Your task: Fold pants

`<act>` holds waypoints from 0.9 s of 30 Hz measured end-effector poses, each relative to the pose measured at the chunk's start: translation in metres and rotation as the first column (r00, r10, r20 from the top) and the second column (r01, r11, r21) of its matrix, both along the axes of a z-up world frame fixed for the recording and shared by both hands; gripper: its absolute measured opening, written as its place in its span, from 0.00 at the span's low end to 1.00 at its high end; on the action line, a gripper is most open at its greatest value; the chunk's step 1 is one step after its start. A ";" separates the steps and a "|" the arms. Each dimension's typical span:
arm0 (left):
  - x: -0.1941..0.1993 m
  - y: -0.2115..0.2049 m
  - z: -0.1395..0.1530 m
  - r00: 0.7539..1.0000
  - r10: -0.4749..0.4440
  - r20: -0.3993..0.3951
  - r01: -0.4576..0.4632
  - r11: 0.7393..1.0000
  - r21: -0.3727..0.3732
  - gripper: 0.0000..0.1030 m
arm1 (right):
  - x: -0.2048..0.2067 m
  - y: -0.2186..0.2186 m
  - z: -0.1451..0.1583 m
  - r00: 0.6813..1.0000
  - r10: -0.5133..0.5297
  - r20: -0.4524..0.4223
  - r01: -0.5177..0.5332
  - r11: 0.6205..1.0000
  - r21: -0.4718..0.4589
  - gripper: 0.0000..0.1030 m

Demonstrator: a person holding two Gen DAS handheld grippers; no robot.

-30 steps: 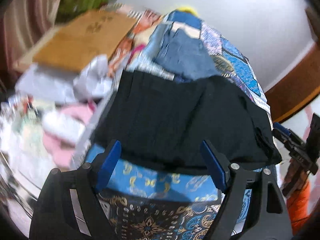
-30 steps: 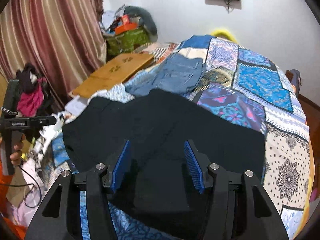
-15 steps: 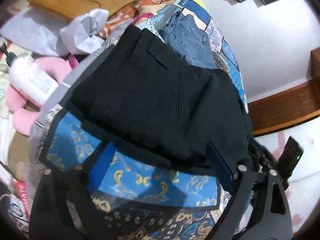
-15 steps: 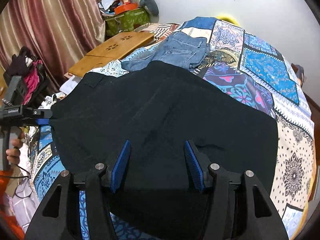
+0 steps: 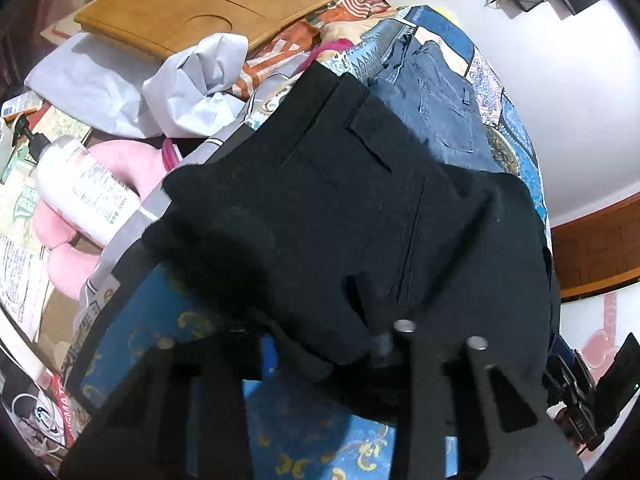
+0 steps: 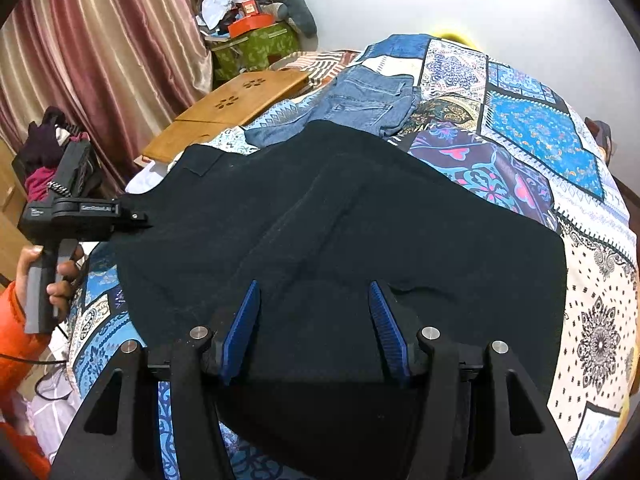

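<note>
Even, soft indoor light; left gripper [image 5: 320, 360] fingers blurred, perhaps mid-motion, shadow beneath them; fisheye bends the edges beyond

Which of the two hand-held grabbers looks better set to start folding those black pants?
Probably the left gripper: its jaws already sit at the edge of the black pants, seemingly pinching it. The right gripper hangs open above the cloth, gripping nothing.

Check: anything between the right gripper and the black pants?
Nothing visible. The right gripper sits open directly over the black pants, its blue fingers straddling bare fabric. The blue jeans lie beyond, off its path.
</note>
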State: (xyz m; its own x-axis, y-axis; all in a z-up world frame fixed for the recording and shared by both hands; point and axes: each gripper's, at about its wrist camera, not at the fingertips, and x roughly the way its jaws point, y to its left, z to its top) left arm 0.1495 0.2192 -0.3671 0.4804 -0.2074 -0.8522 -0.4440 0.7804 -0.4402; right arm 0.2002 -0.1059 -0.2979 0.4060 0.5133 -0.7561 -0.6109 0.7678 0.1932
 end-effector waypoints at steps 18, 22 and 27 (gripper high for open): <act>0.025 -0.093 0.167 0.904 -0.277 0.325 0.155 0.922 0.354 0.17 | -0.008 -0.112 0.029 0.955 -0.292 0.059 0.288 0.955 0.070 0.52; 0.031 -0.118 0.191 0.872 -0.319 0.372 0.182 0.916 0.359 0.17 | -0.012 -0.147 0.013 0.930 -0.367 0.032 0.367 0.930 0.030 0.52; 0.046 -0.157 0.210 0.830 -0.385 0.403 0.247 0.902 0.354 0.16 | -0.018 -0.168 -0.015 0.920 -0.388 -0.053 0.389 0.921 0.008 0.52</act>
